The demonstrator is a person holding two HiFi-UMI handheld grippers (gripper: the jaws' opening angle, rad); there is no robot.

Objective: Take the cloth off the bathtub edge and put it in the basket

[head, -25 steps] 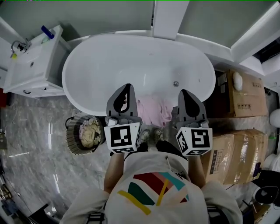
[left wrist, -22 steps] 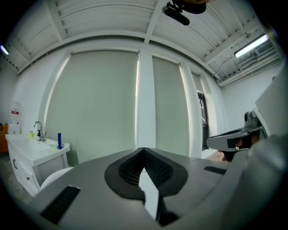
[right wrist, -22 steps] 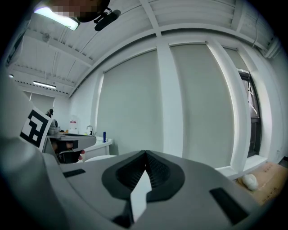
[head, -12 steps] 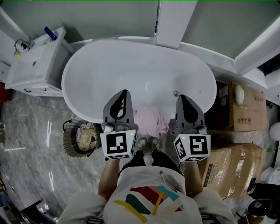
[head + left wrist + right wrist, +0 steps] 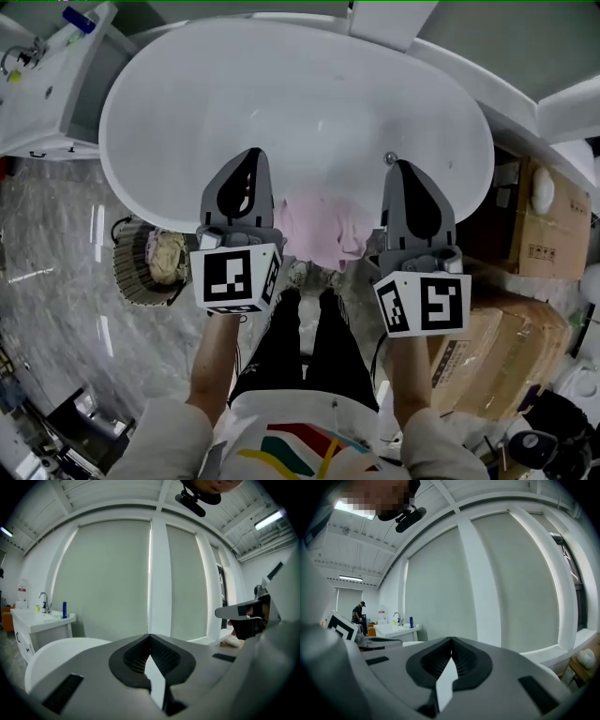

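A pink cloth [image 5: 323, 228] hangs over the near edge of the white bathtub [image 5: 187, 112]. Left of the tub on the floor stands a woven basket [image 5: 131, 272] holding pale laundry. My left gripper [image 5: 246, 159] is held above the tub's rim just left of the cloth, jaws shut and empty. My right gripper [image 5: 405, 171] hovers just right of the cloth, also shut with nothing in it. In both gripper views the jaws [image 5: 149, 637] [image 5: 451, 641] meet at the tips and point level at the window wall, so neither shows the cloth.
A white vanity [image 5: 56, 84] with a tap and a blue bottle stands at the far left. Cardboard boxes [image 5: 539, 225] are stacked at the right of the tub. The person's legs and shoes [image 5: 309, 277] are right below the cloth. The floor is grey marble.
The head view has tipped further down and closer to the tub; the tub and cloth fill more of the frame. Both grippers stay shut, either side of the cloth.
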